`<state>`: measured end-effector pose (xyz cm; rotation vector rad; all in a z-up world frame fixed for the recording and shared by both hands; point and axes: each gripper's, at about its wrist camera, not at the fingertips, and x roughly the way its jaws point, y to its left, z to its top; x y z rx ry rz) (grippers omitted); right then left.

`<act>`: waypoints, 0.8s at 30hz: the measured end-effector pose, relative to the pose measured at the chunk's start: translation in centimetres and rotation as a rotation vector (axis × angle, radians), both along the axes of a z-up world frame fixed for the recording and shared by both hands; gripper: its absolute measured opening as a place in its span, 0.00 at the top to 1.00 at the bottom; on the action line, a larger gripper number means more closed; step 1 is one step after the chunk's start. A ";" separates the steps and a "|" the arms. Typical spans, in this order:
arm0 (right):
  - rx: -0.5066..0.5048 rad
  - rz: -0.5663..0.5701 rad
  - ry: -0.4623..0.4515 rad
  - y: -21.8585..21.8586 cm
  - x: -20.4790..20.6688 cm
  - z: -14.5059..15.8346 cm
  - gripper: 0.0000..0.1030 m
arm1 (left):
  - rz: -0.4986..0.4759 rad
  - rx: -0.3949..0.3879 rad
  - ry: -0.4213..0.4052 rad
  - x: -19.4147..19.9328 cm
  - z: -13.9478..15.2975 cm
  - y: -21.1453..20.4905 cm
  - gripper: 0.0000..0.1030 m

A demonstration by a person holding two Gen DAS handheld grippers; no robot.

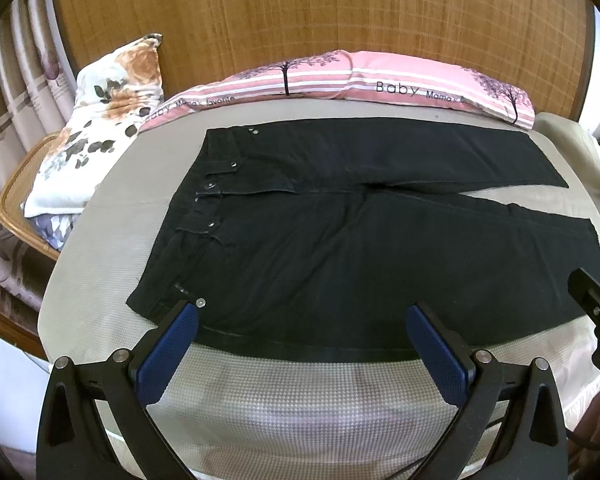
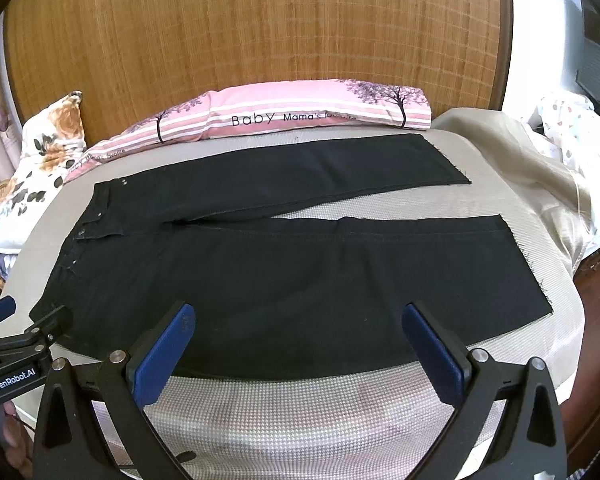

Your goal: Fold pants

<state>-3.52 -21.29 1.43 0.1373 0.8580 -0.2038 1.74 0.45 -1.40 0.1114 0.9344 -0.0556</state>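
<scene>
Woven bamboo matting (image 1: 320,12) is filling the background behind a bed covered in a pale checked sheet (image 1: 292,408). Black pants (image 1: 340,248) are lying flat across the middle of the sheet, waistband toward nine o'clock and both legs running toward three o'clock, parting slightly at the hems. In the left wrist view the left gripper (image 1: 302,320) is hovering over the near edge of the pants at six o'clock, its blue-padded fingers (image 1: 172,352) spreading wide and gripping nothing. The right gripper (image 2: 298,322) is doing likewise in its own view, jaws gaping wide above the near leg, holding nothing. Beyond the pants at twelve o'clock a pink striped pillow (image 1: 380,80) is lying along the matting, and a floral pillow (image 1: 104,120) is leaning at ten o'clock.
</scene>
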 end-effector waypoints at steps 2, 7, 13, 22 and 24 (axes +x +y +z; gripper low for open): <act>-0.002 0.001 0.002 0.0 0.0 -0.1 0.00 | -0.003 0.002 0.002 0.1 -0.1 -0.1 0.00; 0.000 -0.002 0.009 -0.1 0.1 -0.3 0.00 | -0.007 0.003 0.010 0.4 -0.4 0.0 0.00; 0.001 0.002 0.016 -0.4 0.9 -0.4 0.00 | -0.006 -0.008 0.021 1.1 -0.7 0.2 0.00; 0.082 0.060 0.007 -1.5 3.6 -0.3 0.00 | 0.011 -0.023 0.038 3.7 -1.6 1.1 0.00; 0.078 0.068 0.010 -1.7 4.6 -0.2 0.00 | 0.015 -0.029 0.053 4.8 -2.0 1.5 0.00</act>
